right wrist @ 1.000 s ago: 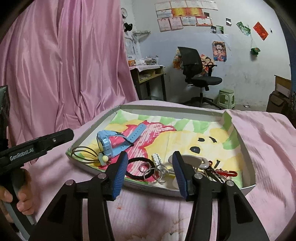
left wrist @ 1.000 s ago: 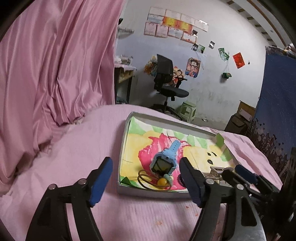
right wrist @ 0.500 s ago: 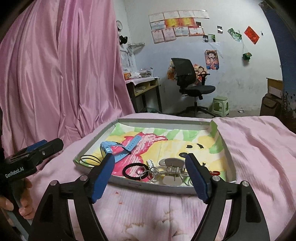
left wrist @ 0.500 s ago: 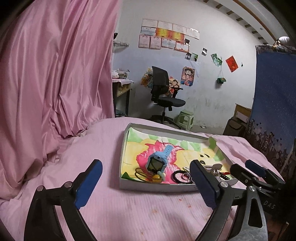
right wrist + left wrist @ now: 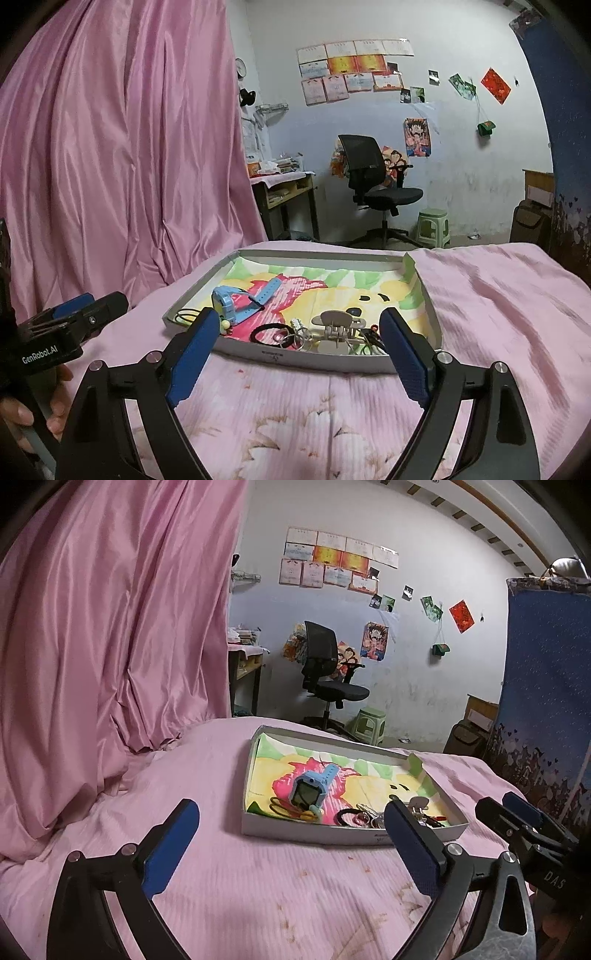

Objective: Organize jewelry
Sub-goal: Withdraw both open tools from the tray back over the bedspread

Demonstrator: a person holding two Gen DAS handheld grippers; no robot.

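A shallow white box (image 5: 314,832) (image 5: 317,360) with a colourful lining lies on the pink bedspread. Inside are a blue watch (image 5: 312,788) (image 5: 236,301), thin hair ties with a yellow bead (image 5: 286,808), a black hair tie (image 5: 345,816) (image 5: 266,331), metal rings (image 5: 291,338), a beige hair claw (image 5: 336,326) and a small red item (image 5: 439,818). My left gripper (image 5: 291,843) is open and empty, in front of the box. My right gripper (image 5: 299,356) is open and empty, in front of the box's near edge. Each gripper shows in the other's view.
A pink curtain (image 5: 110,646) hangs close on the left. The pink bedspread (image 5: 498,295) spreads around the box. A blue starry panel (image 5: 546,701) stands at the right. A black office chair (image 5: 373,184), a green stool (image 5: 434,225) and a desk (image 5: 284,192) stand behind.
Both grippers have pulled back from the box and opened wider. The items stay in the box.
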